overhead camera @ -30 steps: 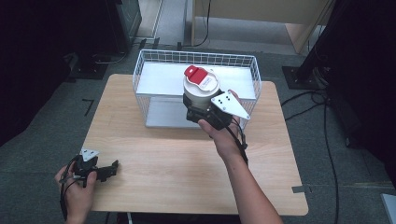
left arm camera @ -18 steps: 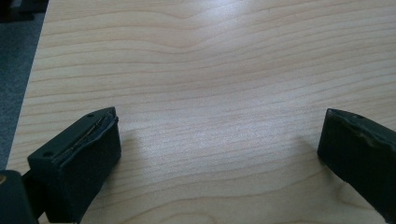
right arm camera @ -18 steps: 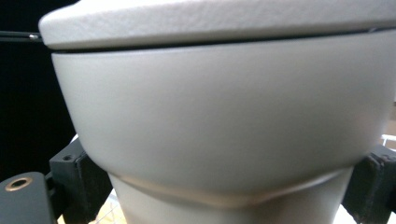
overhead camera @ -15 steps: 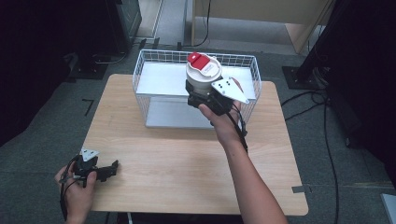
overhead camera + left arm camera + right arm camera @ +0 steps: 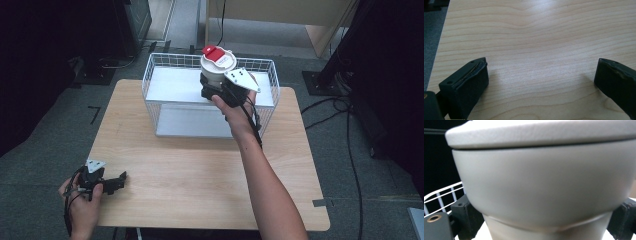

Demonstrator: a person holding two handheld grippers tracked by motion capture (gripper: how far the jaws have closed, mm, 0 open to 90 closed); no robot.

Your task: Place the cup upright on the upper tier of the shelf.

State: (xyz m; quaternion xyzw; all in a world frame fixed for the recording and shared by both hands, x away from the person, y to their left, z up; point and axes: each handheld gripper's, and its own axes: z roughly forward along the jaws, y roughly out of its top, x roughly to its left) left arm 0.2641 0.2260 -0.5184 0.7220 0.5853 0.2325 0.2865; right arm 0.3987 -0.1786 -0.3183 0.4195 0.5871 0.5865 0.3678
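The right gripper [image 5: 212,90] holds a white cup [image 5: 218,67] above the wire basket [image 5: 150,80] at the far side of the table [image 5: 200,170]. Its jaws are closed on the narrower lower part of the cup, one on each side, as the right gripper view shows: the cup [image 5: 544,185] swells out above them and carries a white lid [image 5: 536,132] on top. From above, the lid has a red label [image 5: 213,53] on it. The cup stands upright, near the far middle of the basket and raised over its rim. A piece of the basket's white wire [image 5: 444,195] shows at the left of the right gripper view, lower than the cup.

The left gripper [image 5: 117,182] rests low at the near left corner of the table, well apart from the basket and the cup. Its jaws stand wide apart with nothing between them; the left gripper view shows bare wood [image 5: 536,50] in the gap.
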